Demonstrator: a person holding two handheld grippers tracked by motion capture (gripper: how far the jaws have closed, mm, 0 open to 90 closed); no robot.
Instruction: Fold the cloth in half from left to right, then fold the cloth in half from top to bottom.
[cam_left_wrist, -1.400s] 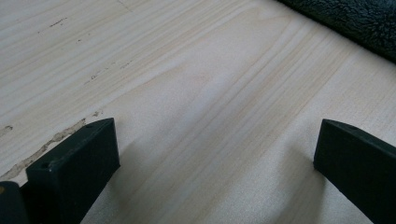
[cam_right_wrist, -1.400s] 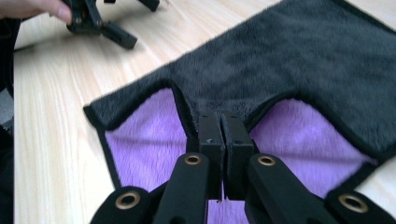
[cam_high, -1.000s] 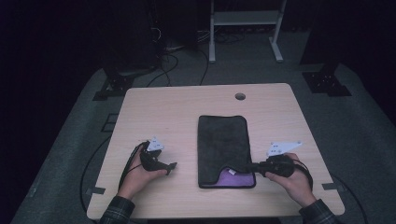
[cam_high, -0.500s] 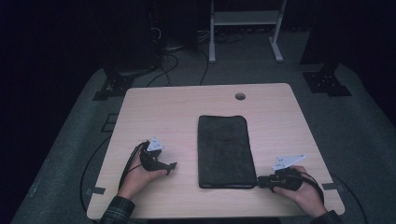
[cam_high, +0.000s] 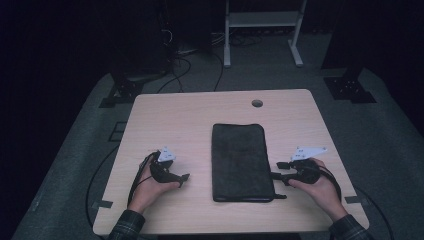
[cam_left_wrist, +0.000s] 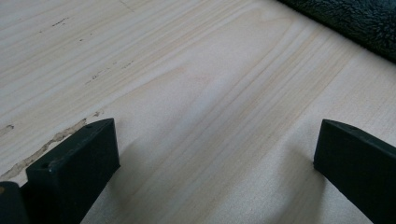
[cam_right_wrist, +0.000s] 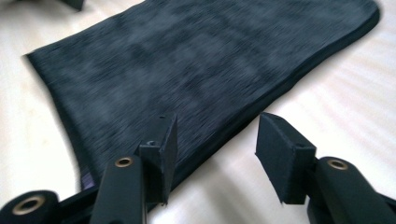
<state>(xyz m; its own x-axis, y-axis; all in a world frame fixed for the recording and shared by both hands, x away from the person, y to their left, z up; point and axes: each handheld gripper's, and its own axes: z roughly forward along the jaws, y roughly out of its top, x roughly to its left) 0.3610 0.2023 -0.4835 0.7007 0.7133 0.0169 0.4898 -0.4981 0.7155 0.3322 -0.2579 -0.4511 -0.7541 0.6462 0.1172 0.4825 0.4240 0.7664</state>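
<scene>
Jaws of the right gripper (cam_right_wrist: 212, 154) have just been opening and stand half apart, gripping nothing, over the near right edge of the folded dark towel (cam_high: 240, 160) lying mid-table (cam_high: 175, 115). Left gripper (cam_high: 172, 176) rests wide open (empty). Dragging away low could snag and unfold the towel's edge.

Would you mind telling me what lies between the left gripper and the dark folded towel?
Nothing: the high view shows bare wooden table between the left gripper and the towel; the left gripper view shows the same.
</scene>
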